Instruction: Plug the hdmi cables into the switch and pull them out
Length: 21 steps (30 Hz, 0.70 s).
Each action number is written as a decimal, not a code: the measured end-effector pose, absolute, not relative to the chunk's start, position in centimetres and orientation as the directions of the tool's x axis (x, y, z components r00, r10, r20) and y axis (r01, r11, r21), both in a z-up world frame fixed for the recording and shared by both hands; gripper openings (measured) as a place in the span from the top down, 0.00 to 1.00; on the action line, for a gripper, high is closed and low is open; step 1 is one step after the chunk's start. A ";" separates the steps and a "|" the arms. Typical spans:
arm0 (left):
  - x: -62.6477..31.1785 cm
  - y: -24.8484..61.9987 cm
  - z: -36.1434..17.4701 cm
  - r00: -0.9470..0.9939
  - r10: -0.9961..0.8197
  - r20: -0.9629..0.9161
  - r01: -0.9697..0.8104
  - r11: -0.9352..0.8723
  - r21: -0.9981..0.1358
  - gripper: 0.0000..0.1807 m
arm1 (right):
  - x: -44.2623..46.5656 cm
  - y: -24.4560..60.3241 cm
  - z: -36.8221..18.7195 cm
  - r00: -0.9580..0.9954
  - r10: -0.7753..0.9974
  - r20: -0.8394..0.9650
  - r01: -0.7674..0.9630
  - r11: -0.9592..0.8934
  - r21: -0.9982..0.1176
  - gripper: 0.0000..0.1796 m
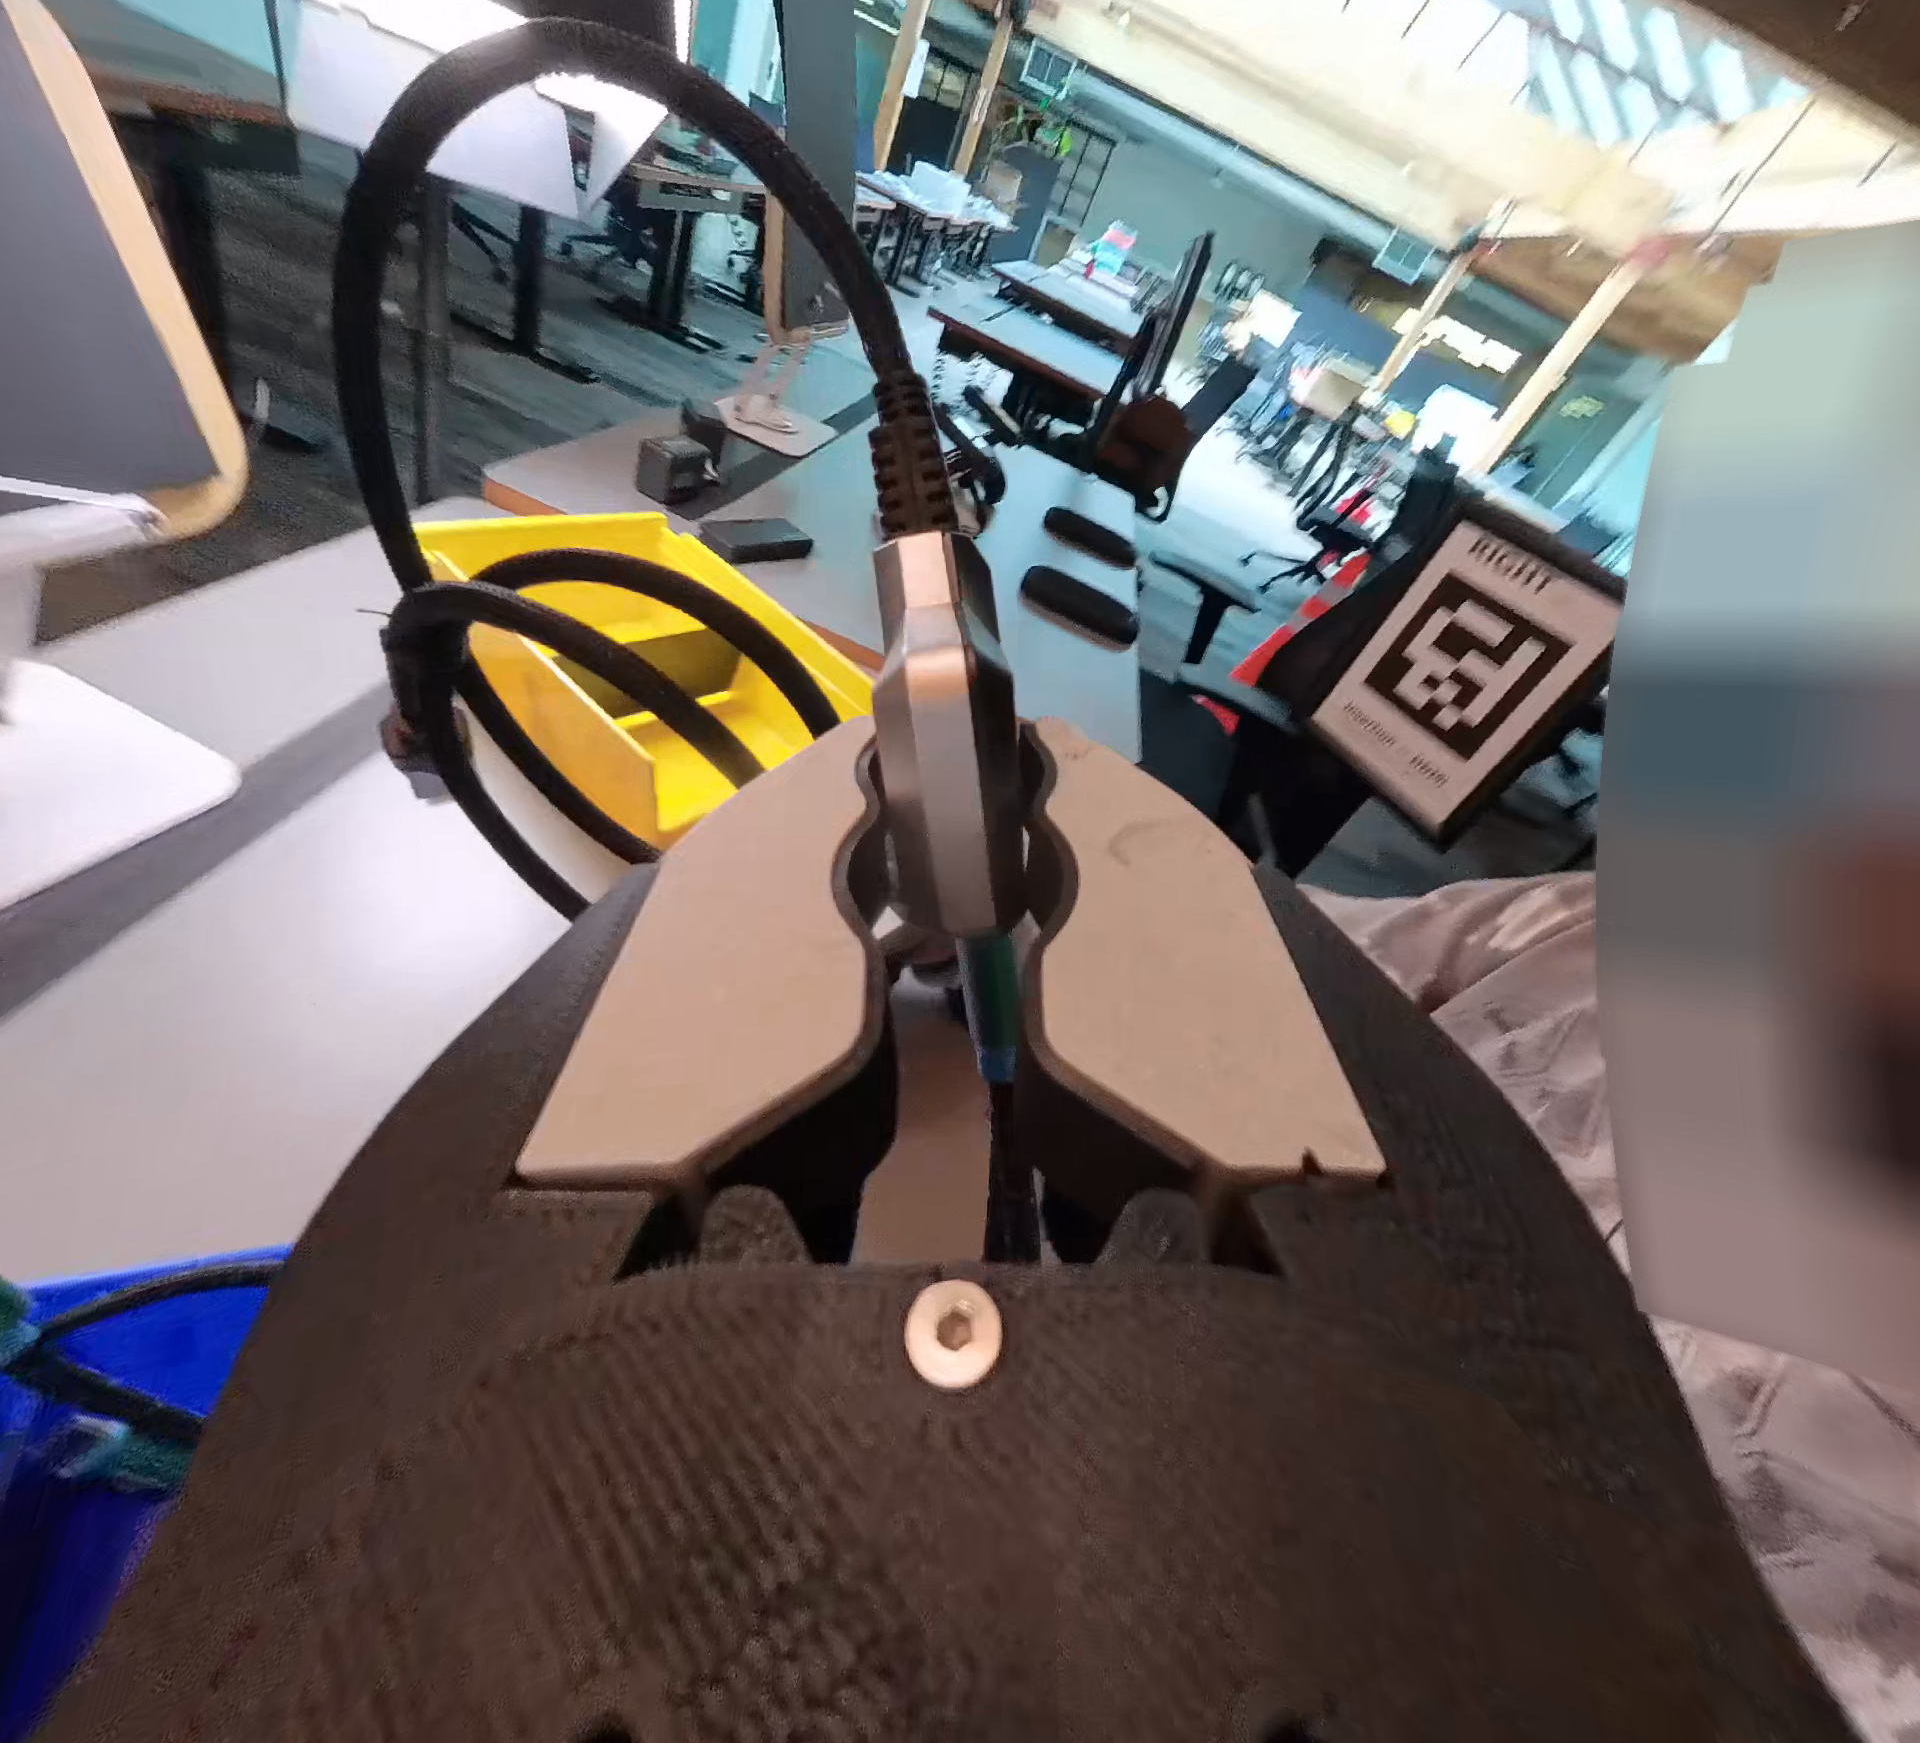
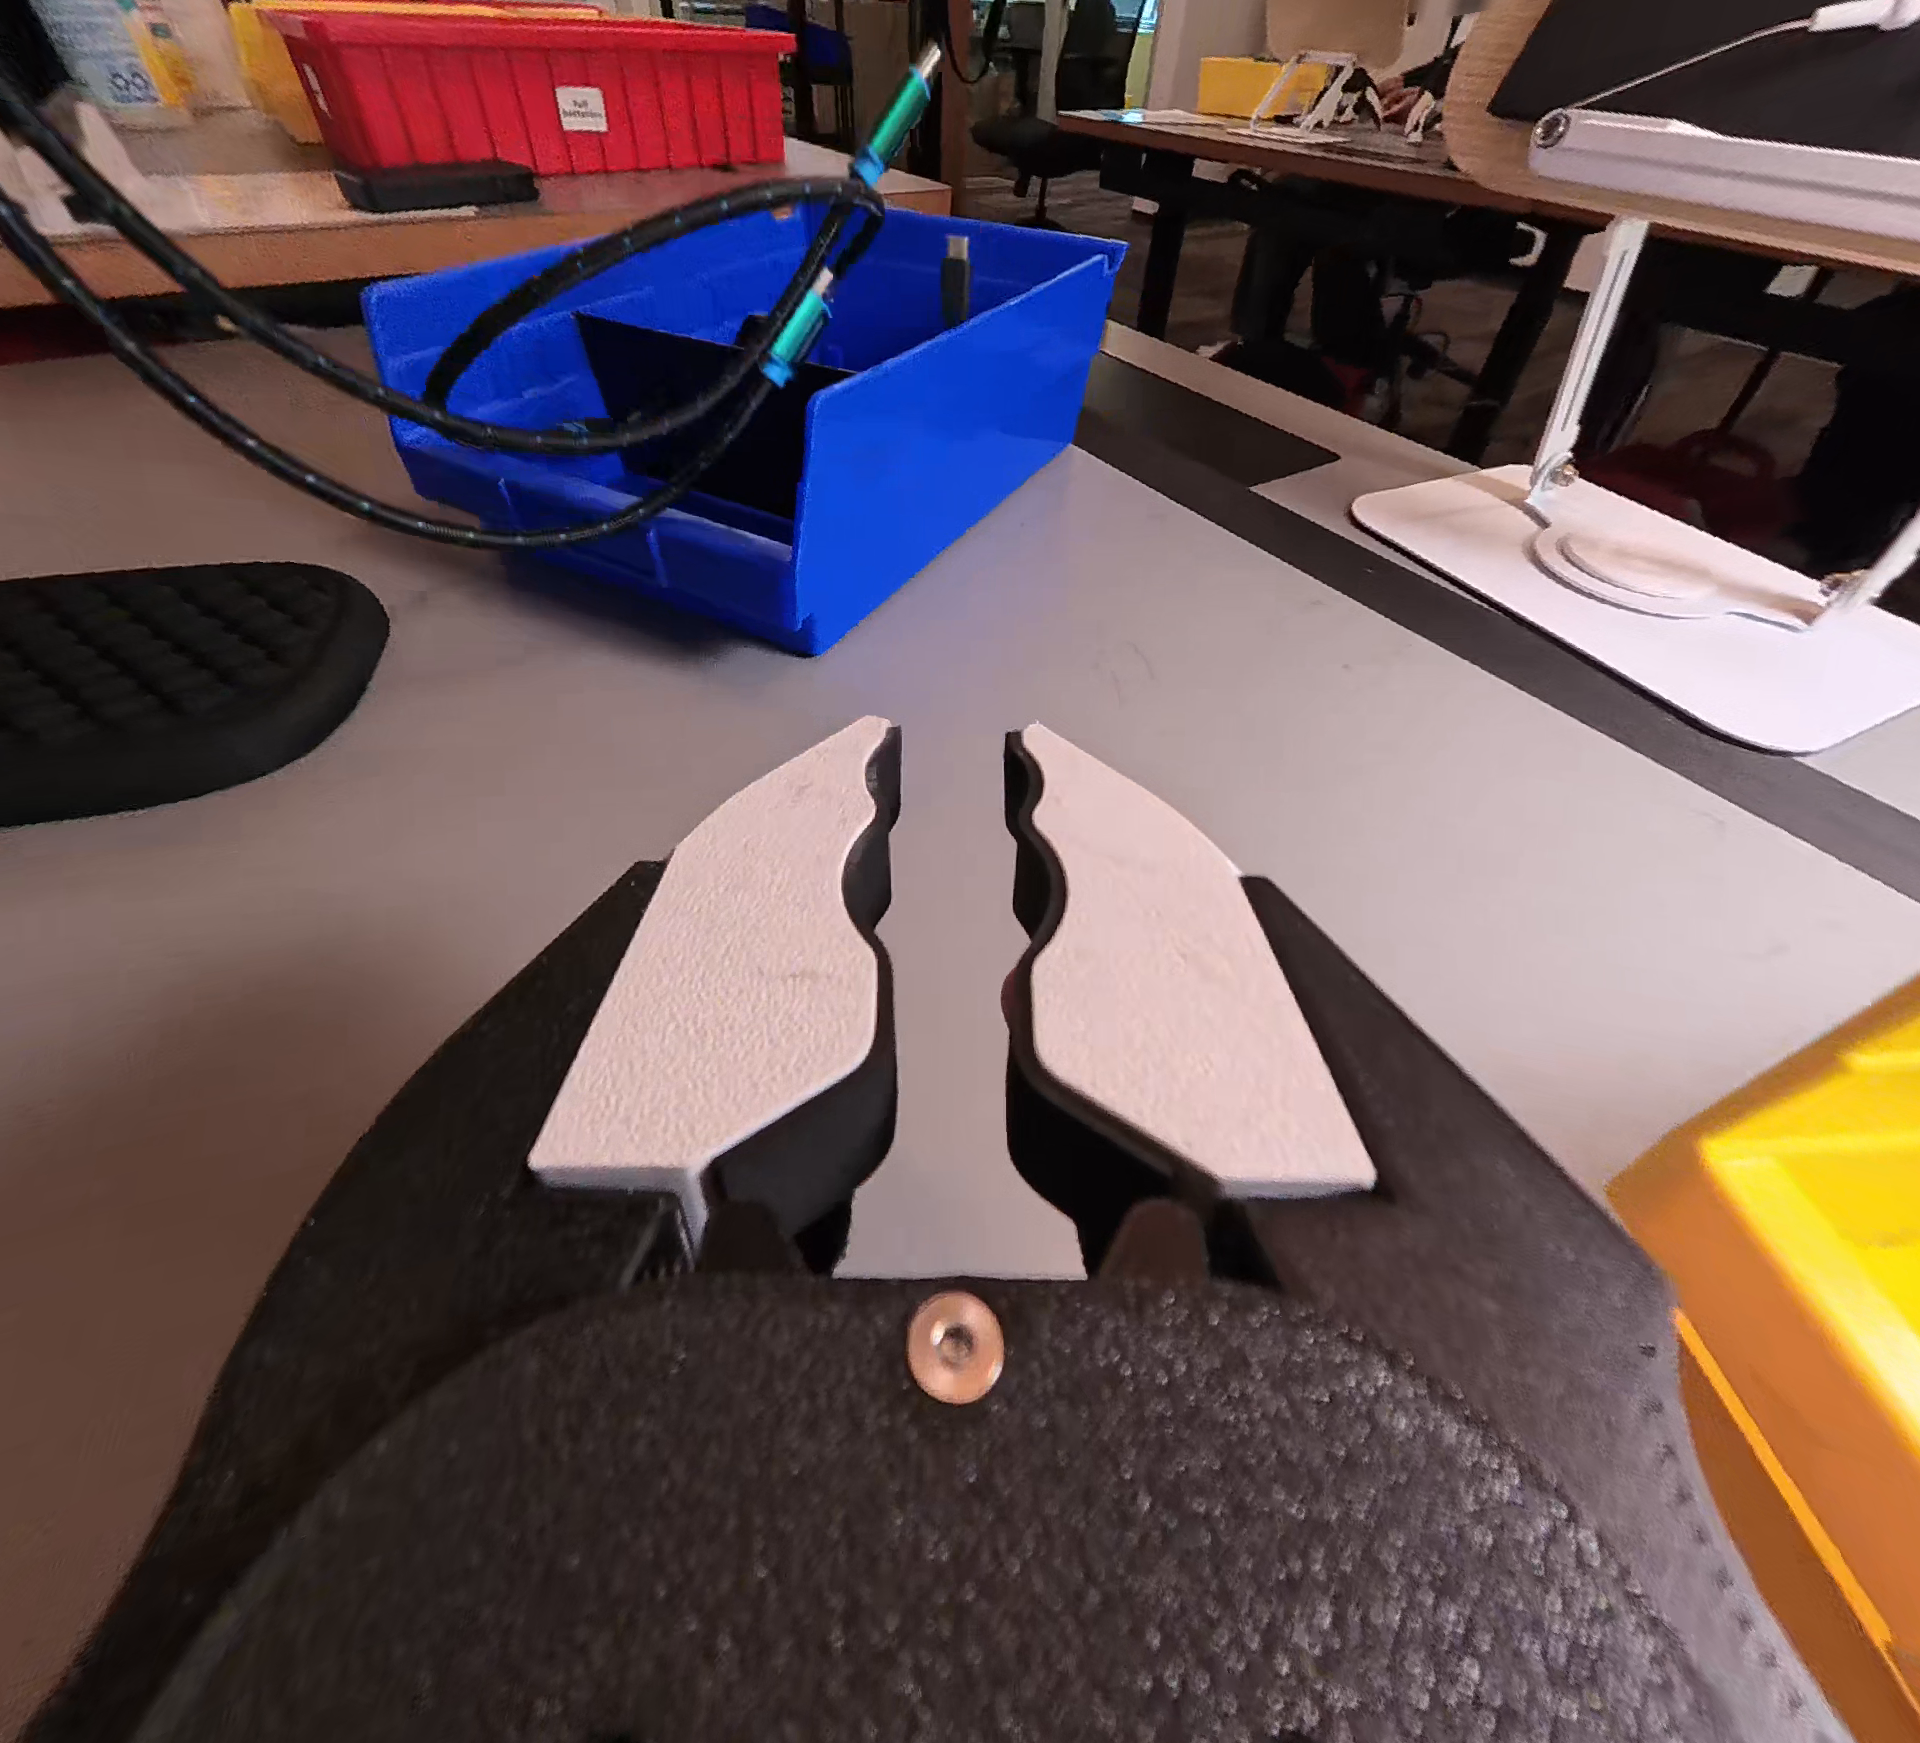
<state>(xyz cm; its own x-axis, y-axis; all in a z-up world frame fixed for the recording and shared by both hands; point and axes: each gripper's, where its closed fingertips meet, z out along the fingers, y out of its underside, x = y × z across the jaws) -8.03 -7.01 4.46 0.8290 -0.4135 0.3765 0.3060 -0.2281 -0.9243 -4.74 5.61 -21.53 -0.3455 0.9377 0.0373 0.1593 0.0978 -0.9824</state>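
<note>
The left gripper [image 1: 951, 763] has its jaws closed on the switch [image 1: 940, 758], a small silver metal body with a black face, held edge-on and upright above the tabletop [image 1: 260, 945]. A black braided hdmi cable [image 1: 623, 88] is seated in the switch's top end; from its ribbed strain relief it arcs up toward 11 o'clock, loops down at 9 o'clock, and is bundled with a tie beside the yellow bin [image 1: 665, 654], which sits at 10 o'clock from the jaws and has inner dividers. A second lead with a green sleeve [image 1: 987, 987] exits the switch's lower end between the jaws. The right gripper [image 2: 951, 737] has its jaws parted by a narrow gap, holding nothing, low over the grey tabletop. At 11 o'clock from it stands a blue bin [image 2: 935, 467] with a black divider; black braided cables with teal-sleeved connectors [image 2: 795, 337] drape over its rim, one connector raised at 12 o'clock. A black textured pad [image 2: 156, 675] lies at 9 o'clock, a white stand base [image 2: 1662, 633] at 2 o'clock, and a red bin [image 2: 520, 88] on the next table at 11 o'clock. The room is an open workshop with rows of tables and skylights.
</note>
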 end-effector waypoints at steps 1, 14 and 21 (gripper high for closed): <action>-8.2 -6.5 3.6 0.804 -0.414 0.427 0.355 -0.242 -0.903 0.88 | -4.6 5.7 -21.6 -0.342 0.939 0.042 0.159 0.102 -0.982 0.90; -1.6 -7.4 -5.9 0.593 -0.398 0.700 0.536 -0.453 -0.712 0.88 | -3.6 7.2 -20.5 -0.321 0.946 0.046 0.132 0.093 -0.987 0.91; 1.6 -12.7 -10.1 0.643 -0.276 0.714 0.320 -0.751 -0.578 0.88 | -2.9 9.7 -19.0 -0.264 0.965 0.007 0.093 0.033 -0.995 0.91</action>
<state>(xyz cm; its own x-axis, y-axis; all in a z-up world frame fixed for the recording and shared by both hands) 1.60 -12.67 -10.15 0.6430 -0.2758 0.7145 0.3195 -0.7512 -0.5776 -2.93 9.66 -19.01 -0.2637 0.9646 0.0070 0.0929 0.0327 -0.9951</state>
